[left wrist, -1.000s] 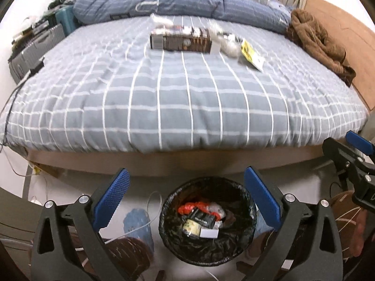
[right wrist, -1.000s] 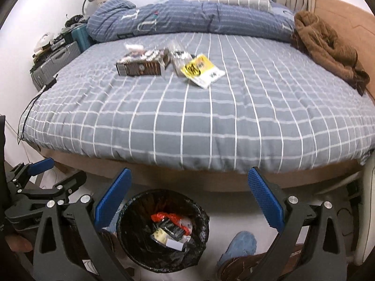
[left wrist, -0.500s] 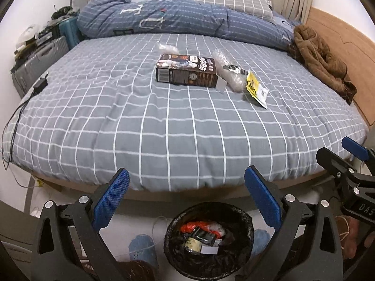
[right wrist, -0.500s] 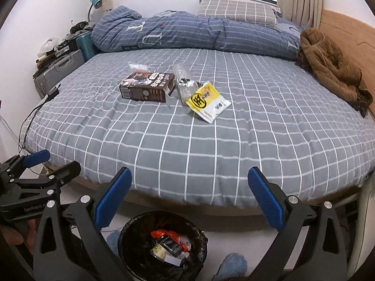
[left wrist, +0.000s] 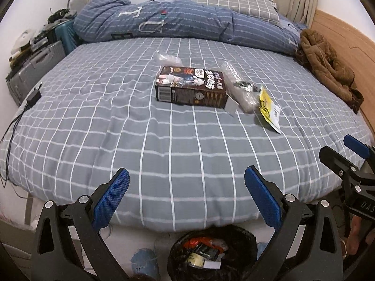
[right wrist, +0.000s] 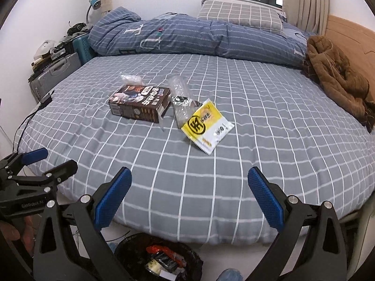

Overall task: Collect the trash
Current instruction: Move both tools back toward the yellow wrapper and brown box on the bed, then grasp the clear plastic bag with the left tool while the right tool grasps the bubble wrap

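Trash lies mid-bed: a dark brown carton, a clear crumpled plastic bag, a yellow-and-white packet and a small clear wrapper behind the carton. A black-lined trash bin holding wrappers stands on the floor at the bed's near edge. My left gripper and right gripper are open and empty, above the bed's near edge, well short of the trash. Each shows in the other's view: the right gripper and the left gripper.
The grey checked bed fills both views. A folded blue duvet and pillow lie at the back, a brown garment at right by the wooden headboard. Suitcases and a charger cable are at left.
Both grippers have risen and moved toward the bed. The bin has dropped to the bottom of both views and the trash on the bed looks closer. Both stay open.
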